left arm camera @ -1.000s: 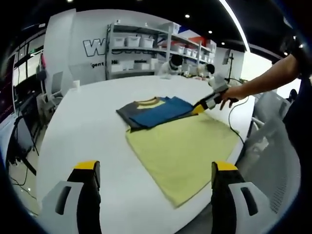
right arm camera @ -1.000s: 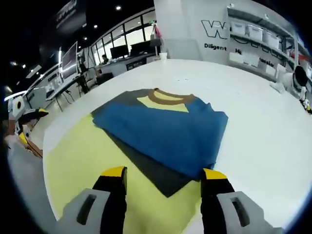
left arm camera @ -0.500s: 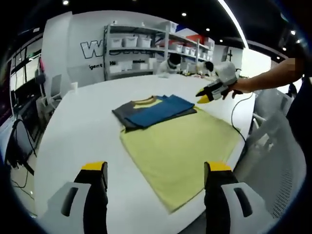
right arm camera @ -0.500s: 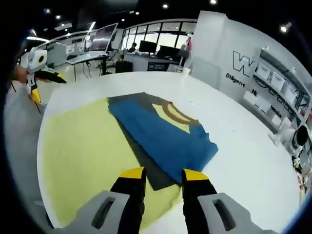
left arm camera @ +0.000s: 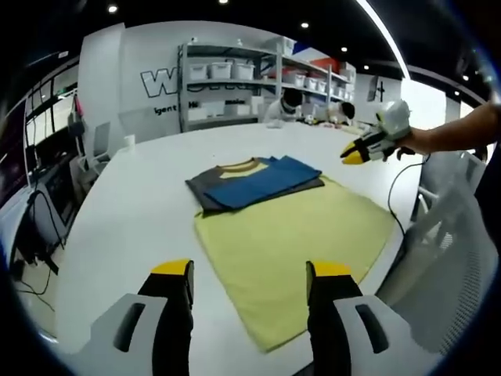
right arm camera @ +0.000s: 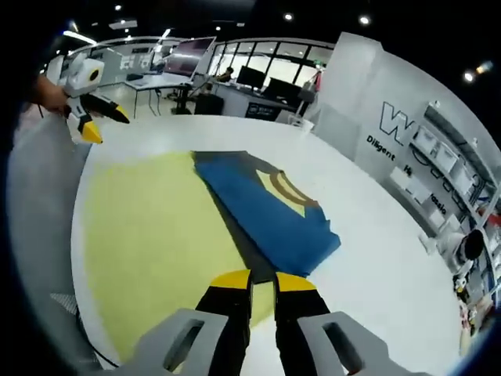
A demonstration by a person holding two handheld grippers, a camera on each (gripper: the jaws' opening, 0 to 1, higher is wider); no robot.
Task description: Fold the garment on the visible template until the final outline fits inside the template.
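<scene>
Left gripper [left arm camera: 249, 270] hangs above the near table [left arm camera: 125, 211] edge, jaws apart and empty. A second ago it sat wider; the gap has narrowed a little. Ahead, the folded shirt [left arm camera: 254, 180] lies on the far edge of the yellow template [left arm camera: 297, 243], partly spilling past it onto the table. The right gripper [left arm camera: 368, 146] shows at the right, lifted well clear of the cloth, where a second ago it was down at the shirt's corner.

Right gripper [right arm camera: 252, 280], from its own view, has its jaws nearly together and holds nothing. Below it lie the shirt [right arm camera: 270, 211] and template [right arm camera: 149, 235]; the left gripper [right arm camera: 90, 117] is far off. Both hands have backed away, so I judge this fold done, though the shirt overhangs the template.
</scene>
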